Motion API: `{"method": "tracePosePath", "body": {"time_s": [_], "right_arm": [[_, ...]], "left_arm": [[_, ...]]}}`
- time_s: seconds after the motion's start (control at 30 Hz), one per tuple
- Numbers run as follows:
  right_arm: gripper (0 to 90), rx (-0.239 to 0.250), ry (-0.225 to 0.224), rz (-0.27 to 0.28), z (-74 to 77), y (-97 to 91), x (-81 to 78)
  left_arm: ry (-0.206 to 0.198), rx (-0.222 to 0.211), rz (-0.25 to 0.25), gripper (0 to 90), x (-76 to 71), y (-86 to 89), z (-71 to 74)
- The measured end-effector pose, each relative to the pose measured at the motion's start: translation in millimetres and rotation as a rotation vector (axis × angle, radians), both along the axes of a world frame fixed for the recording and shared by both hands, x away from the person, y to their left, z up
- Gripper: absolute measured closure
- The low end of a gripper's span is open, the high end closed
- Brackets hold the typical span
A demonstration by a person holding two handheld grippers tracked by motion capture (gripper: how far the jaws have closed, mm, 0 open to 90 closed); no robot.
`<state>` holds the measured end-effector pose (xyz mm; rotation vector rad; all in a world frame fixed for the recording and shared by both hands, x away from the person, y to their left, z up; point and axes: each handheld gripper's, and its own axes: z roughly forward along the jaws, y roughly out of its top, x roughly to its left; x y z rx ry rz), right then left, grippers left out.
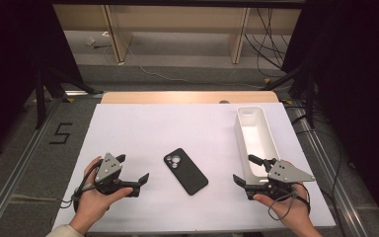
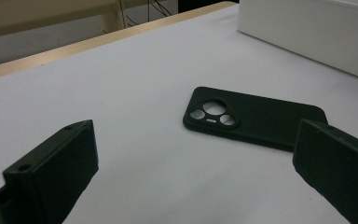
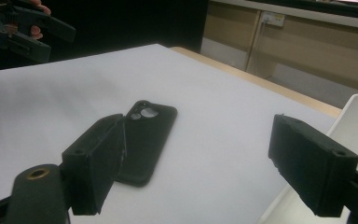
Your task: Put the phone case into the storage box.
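Near the front edge of the white-covered desk (image 1: 143, 128), about midway between its left and right edges: matte black rectangular phone case (image 1: 185, 171), flat, back face up, touching nothing else. Long axis on a diagonal, from the far-left corner toward the near-right corner; camera-opening end pointing away toward the far edge and slightly left, plain end toward the near edge. Flanking it, well apart from it on either side: left hand-held gripper (image 1: 134, 168) and right hand-held gripper (image 1: 243, 168), each with jaws spread wide and nothing between them. Just beside the right one, along the right edge: long white plastic open bin (image 1: 271, 133). Likely hazards, judged from this layout: a thin, low profile offering little side wall to pinch, hence jaw tips scraping the desk cover or riding over the top; a closure not squared to the diagonal, hence pivoting or skidding across the smooth cover instead of lifting; simultaneous approach from both sides, hence jaw-to-jaw contact above the case; a wide swing on the right, hence a knock against the bin wall.
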<state>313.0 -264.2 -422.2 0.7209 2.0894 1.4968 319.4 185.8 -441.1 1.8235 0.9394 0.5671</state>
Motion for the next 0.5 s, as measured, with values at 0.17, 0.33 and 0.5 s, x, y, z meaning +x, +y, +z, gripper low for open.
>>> {"method": "tracePosePath", "body": {"time_s": [0.17,0.33,0.5], "right_arm": [[19.9,0.006,-0.004,-0.001,0.2,0.2,-0.1],[19.9,0.007,-0.005,-0.003,0.2,0.3,-0.3],[19.9,0.01,-0.006,-0.003,0.8,0.1,-0.3]], "left_arm": [[-0.002,-0.002,0.002,0.0,0.4,0.3,0.2],[-0.007,0.001,-0.002,0.0,0.3,0.3,0.7],[-0.009,-0.002,0.002,0.0,0.6,0.2,0.8]]}}
